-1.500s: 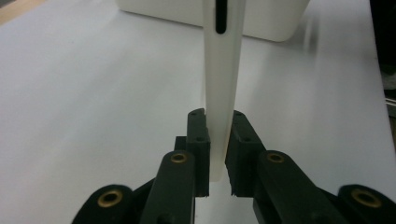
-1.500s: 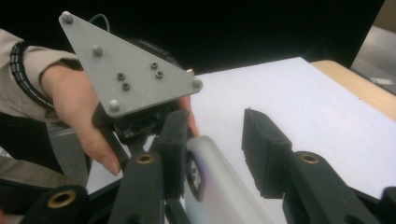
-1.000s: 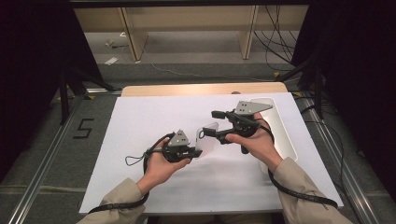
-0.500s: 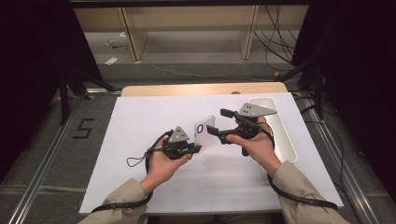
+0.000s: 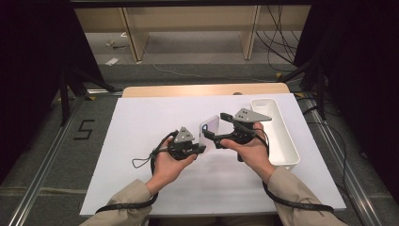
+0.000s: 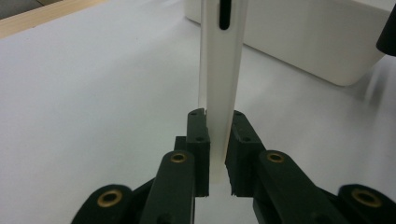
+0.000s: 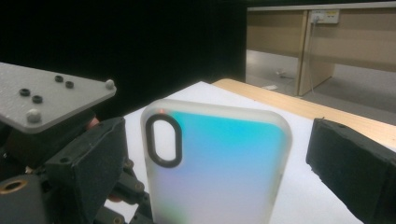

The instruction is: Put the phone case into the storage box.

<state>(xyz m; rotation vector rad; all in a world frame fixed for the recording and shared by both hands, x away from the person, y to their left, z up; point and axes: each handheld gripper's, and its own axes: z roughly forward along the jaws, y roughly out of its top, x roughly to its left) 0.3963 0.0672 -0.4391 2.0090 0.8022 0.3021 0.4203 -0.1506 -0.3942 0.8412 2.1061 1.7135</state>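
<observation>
A frosted phone case (image 5: pixel 209 128) with a blue-green sheen and an oval camera hole stands upright above the white mat. My left gripper (image 5: pixel 201 149) is shut on its lower edge; in the left gripper view both pads (image 6: pixel 198 140) press the thin case (image 6: pixel 222 70) seen edge-on. My right gripper (image 5: pixel 218 127) faces the case from the right. Its jaws have just been opening and now stand wide on either side of the case (image 7: pixel 219 158), with a clear gap at the right pad (image 7: pixel 355 168).
A long white tray (image 5: pixel 282 141) lies at the right of the mat, close behind my right hand; its wall (image 6: pixel 303 42) shows past the case. The white mat (image 5: pixel 141 141) covers a wooden table (image 5: pixel 188 89). Dark curtains flank both sides.
The right gripper's jaws have spread apart around the case. The left gripper has kept its grip. Both hands have hardly shifted.
</observation>
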